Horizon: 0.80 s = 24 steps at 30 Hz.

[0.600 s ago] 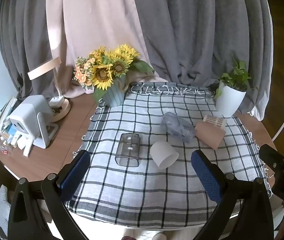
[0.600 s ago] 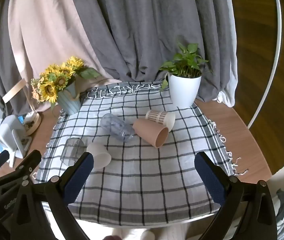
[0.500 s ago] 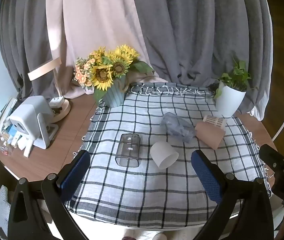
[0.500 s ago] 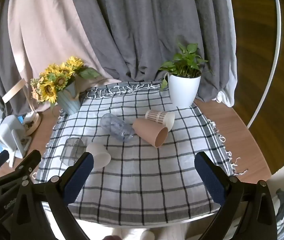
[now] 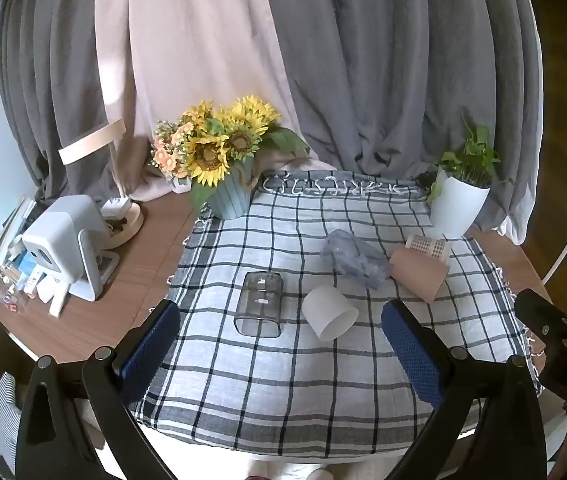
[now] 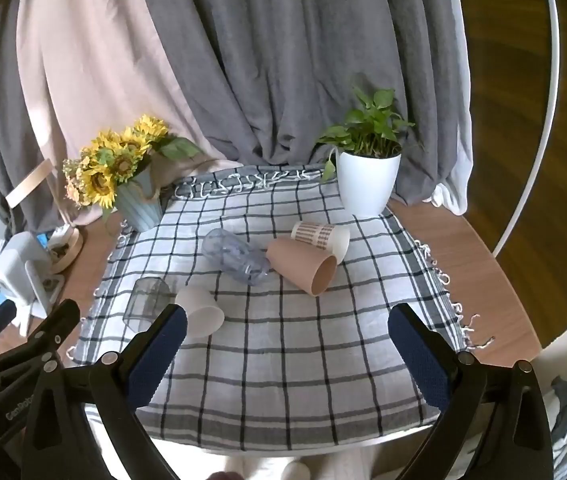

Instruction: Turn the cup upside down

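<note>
Over the cloth's point(image 5: 283, 380) near edge, left tongs point(image 5: 279, 330) and right tongs point(image 6: 283, 326) gape wide, empty

Our left gripper point(image 5: 279, 336): black frame arms, silver screws.
Our left fingers point(image 5: 151, 344): blue textured pads.
Our right gripper point(image 6: 283, 344): black arms, round silver screws.
Our right fingers point(image 6: 419, 354): blue textured pads.
Our markings: white lettering on black housing, partly legible.

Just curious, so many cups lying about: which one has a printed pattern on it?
The white paper cup with brown dot rows, lying farthest back near the white plant pot; the other four are plain or see-through.
</note>
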### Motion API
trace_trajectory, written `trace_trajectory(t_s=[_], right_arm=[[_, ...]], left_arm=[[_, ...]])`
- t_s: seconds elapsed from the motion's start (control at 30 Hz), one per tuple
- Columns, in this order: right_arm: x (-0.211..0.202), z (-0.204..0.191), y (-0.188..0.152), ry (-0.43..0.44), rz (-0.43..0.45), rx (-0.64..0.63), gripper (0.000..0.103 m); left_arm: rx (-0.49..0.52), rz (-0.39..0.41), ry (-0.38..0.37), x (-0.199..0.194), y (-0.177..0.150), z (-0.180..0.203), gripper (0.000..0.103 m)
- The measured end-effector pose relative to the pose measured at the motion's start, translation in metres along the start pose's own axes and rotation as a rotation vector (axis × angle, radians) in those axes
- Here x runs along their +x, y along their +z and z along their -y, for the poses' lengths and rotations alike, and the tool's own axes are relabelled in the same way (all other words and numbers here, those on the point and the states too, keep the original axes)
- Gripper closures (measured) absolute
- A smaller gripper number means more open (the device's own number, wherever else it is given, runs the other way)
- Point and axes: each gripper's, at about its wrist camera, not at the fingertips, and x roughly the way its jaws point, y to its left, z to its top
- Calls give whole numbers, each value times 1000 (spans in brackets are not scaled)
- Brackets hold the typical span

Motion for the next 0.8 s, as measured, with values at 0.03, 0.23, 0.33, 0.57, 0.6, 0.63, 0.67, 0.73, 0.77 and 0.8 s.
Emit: trace_trajectory(t_s=[0.03, 0.23, 0.33, 0.57, 0.6, 0.63, 0.67, 0.73, 0.77, 0.8], right_arm=[[-1, 0, 1, 1, 1, -1, 2], [-3, -6, 4, 6, 5, -6, 2], [-4, -7, 4, 6, 6, -7, 2], [-3, -8, 3, 5, 6, -7, 2], [-3, -8, 2, 2, 6, -7, 2], [-3, -9, 2, 2, 5, -7, 2], [-3, -9, 2, 5, 6, -8, 2], [-3, -10, 2, 1, 7, -8, 2], [-2, -10, 2, 3, 7, -8, 2], [-2, -10, 2, 0, 6, -8, 2]], left_arm=[[-1, 0, 0, 1, 2, 0, 0], [-2, 2, -2, -1, 3, -2, 0], [-2, 4, -2, -1, 2, -2, 0], [-1, 3, -5, -4, 6, -6, 0], [-2, 3, -6, -4, 7, -6, 0], [-3, 5, -5, -4, 5, -5, 0], [-4, 4, -6, -5, 6, -6, 0], [-2, 6, -4, -4, 4, -4, 0], [-1, 5, -4, -4, 5, -5, 0], [-1, 4, -5, -5, 5, -6, 0]])
